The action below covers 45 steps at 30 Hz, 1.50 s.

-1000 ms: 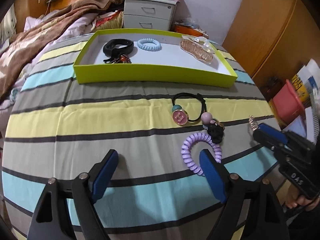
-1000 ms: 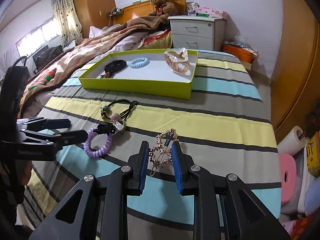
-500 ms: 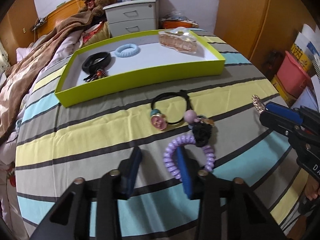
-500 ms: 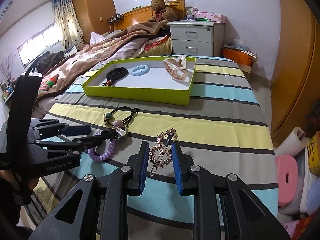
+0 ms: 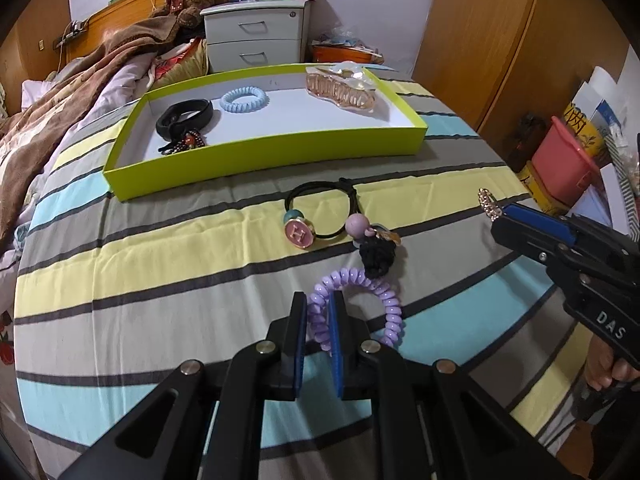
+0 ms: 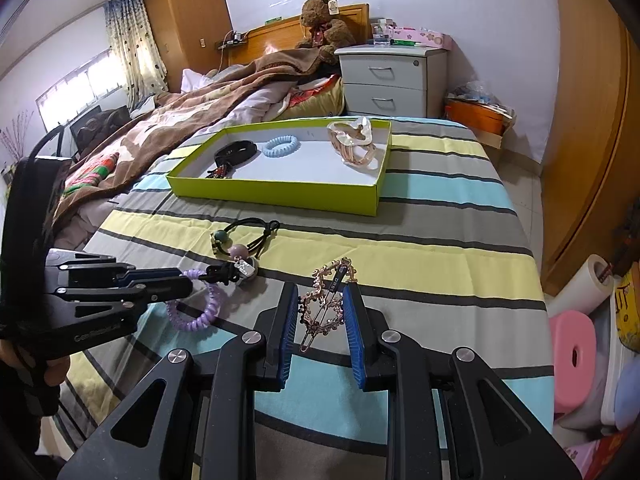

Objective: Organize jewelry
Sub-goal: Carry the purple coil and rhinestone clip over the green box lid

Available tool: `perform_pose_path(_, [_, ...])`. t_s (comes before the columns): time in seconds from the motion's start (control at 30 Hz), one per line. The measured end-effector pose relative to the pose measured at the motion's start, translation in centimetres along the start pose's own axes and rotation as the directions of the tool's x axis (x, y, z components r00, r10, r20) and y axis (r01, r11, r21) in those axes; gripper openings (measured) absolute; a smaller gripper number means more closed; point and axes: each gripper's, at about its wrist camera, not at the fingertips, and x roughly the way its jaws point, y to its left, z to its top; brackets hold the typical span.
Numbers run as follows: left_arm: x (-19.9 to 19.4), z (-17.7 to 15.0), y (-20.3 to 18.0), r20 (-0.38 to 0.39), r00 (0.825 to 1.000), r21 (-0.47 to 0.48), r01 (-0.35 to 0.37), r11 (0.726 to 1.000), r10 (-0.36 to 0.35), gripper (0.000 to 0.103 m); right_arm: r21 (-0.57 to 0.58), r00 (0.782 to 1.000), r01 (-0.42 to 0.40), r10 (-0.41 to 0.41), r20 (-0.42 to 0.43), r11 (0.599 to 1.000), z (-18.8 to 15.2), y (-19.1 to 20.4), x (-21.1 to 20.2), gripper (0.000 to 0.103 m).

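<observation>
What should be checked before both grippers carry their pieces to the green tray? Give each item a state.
1. Left gripper shut on the purple coil hair tie: ok, the pads pinch one side of the loop.
2. Right gripper shut on the gold hair clip: ok, the clip sits between the pads.
3. Purple coil free of the black beaded hair tie: cannot tell, its black knot lies against the coil.
4. Bare floor in the green tray for both pieces: ok, white space shows in the middle.
5. Pieces already in the tray lie apart from that space: ok, the blue coil tie and pink claw clip sit toward the far wall.
</observation>
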Motion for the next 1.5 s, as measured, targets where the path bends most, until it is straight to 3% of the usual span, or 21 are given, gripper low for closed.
perform_pose_path(0.63, [-3.7, 0.5, 2.0, 0.076, 0.997, -0.043, -0.005, 0.999, 0.008, 0.011, -0.025, 0.999, 0.001, 0.0, 0.041, 1.0, 1.6, 1.3, -1.3, 0.024])
perform_pose_path(1.07, [-4.7, 5.6, 3.5, 0.148, 0.989, -0.047, -0.017, 0.999, 0.023, 0.011, -0.053, 0.996, 0.006, -0.002, 0.084, 0.999, 6.2, 1.7, -0.4, 0.024])
perform_pose_path(1.5, [-0.5, 10.8, 5.0, 0.126, 0.992, -0.072, -0.016, 0.997, 0.025, 0.011, -0.068, 1.0, -0.012, 0.013, 0.025, 0.998, 10.5, 1.2, 5.8, 0.024])
